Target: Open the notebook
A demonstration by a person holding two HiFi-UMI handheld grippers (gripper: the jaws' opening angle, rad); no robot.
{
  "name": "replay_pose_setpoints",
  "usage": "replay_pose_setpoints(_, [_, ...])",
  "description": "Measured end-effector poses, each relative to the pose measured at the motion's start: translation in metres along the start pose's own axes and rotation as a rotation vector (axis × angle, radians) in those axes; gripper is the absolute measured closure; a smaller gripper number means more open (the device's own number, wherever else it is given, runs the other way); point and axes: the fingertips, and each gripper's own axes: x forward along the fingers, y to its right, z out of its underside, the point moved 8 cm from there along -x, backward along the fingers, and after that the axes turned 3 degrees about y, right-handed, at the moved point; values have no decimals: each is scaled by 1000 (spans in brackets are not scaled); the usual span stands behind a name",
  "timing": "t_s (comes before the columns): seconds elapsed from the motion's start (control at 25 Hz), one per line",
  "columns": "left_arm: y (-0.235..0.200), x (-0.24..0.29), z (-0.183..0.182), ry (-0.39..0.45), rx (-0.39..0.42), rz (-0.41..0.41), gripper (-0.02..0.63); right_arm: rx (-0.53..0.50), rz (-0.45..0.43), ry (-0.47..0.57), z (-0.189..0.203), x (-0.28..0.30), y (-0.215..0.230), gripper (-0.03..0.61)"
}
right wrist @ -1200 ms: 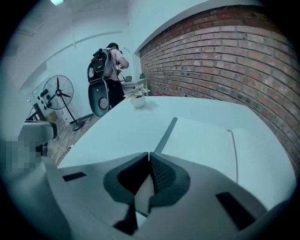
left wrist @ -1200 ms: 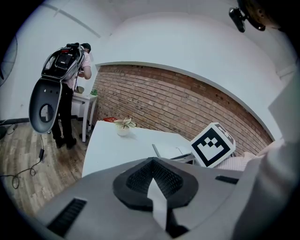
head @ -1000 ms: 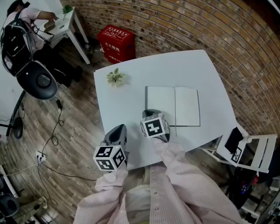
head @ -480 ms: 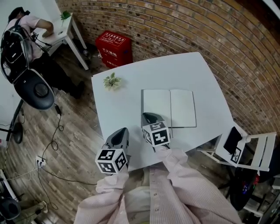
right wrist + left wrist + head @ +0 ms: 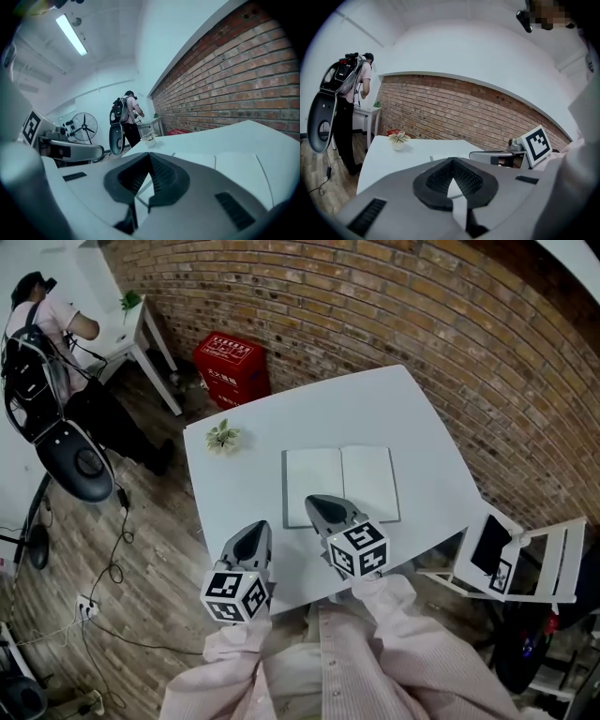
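Notebook (image 5: pixel 341 486) lies open and flat near the middle of the white bench (image 5: pixel 375 409), two blank pages up, spine running away from the person. Task looks complete as it lies.

- Right gripper (image 5: pixel 323 508): at the notebook's near edge, left page side; jaws pressed together, nothing between them.
- Left gripper (image 5: pixel 250 532): off the notebook's near left corner, apart from it; jaws also together, empty.
- Small potted plant (image 5: pixel 222 436): beyond the notebook's far left corner, well apart.

Risks, as judged:
- Right gripper sits closest. A dip or forward sweep could snag the near page edge and crease it, or lift a leaf and flip it over.
- A sideways nudge could skid the light notebook on the smooth bench.
- If the spine is stiff, a cover might swing shut unaided; neither gripper holds it down.
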Motion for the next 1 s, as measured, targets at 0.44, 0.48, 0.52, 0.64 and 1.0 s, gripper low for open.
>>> replay_pose_setpoints(0.44, [35, 2, -29, 107, 97, 12, 620, 6, 6, 193, -35, -66, 25, 575])
replay_pose_setpoints(0.48, [36, 1, -31, 116, 104, 10, 620, 3, 12, 209, -38, -71, 27, 575])
replay_pose_setpoints(0.52, [38, 0, -34, 125, 111, 7, 621, -3, 18, 223, -41, -76, 29, 575])
replay_pose_setpoints(0.64, [41, -1, -43, 146, 128, -2, 620, -24, 35, 254, -52, -88, 36, 575])
replay_pose_setpoints(1.0, [40, -12, -68, 203, 193, -35, 621, -70, 68, 333, -80, -111, 51, 575])
